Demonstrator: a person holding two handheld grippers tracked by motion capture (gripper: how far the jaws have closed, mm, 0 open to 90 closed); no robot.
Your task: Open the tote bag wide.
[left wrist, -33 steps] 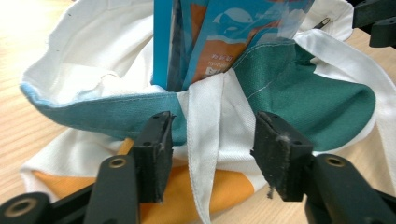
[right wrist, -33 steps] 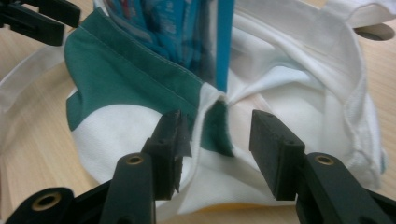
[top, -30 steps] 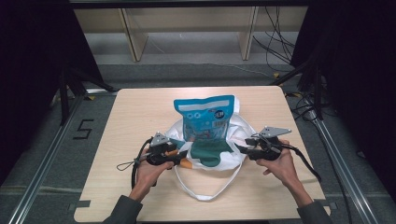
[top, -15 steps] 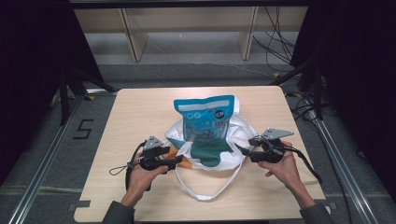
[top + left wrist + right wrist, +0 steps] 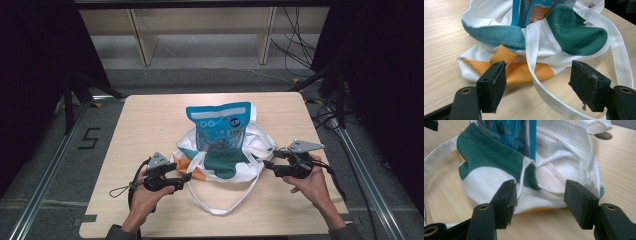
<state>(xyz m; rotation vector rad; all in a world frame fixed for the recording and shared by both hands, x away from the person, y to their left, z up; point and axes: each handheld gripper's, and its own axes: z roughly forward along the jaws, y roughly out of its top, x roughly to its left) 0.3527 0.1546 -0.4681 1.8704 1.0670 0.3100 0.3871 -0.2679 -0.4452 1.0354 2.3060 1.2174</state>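
A white cloth bag (image 5: 227, 162) with teal, dark green and orange patches lay slumped on the desk (image 5: 150, 115), a little nearer the person's edge than the far edge and roughly midway between the 2 side edges. A blue snack packet (image 5: 218, 125) stood in the bag's mouth, its top rising clear of the cloth toward the far edge. One white strap (image 5: 220, 202) looped out over the wood toward the near edge.

The left gripper (image 5: 184, 179), held in the person's left hand (image 5: 145, 197), sat low over the desk just beside the bag's left side, near the orange patch (image 5: 524, 68). Its jaws had just been opening and stood apart. In the left gripper view the white strap (image 5: 541, 82) ran across the wood between the 2 pads, and neither pad pressed on it or on the cloth.

The right gripper (image 5: 268, 166), in the right hand (image 5: 312, 182), sat just beside the bag's right side. Its jaws had likewise just been opening and stood apart. In the right gripper view the bag's white cloth (image 5: 541, 195) and a fold of its green rim (image 5: 499, 155) bulged close to the gap between the pads; the left pad (image 5: 506, 197) lay against the cloth, while the other stood clear of it, so nothing was clamped.
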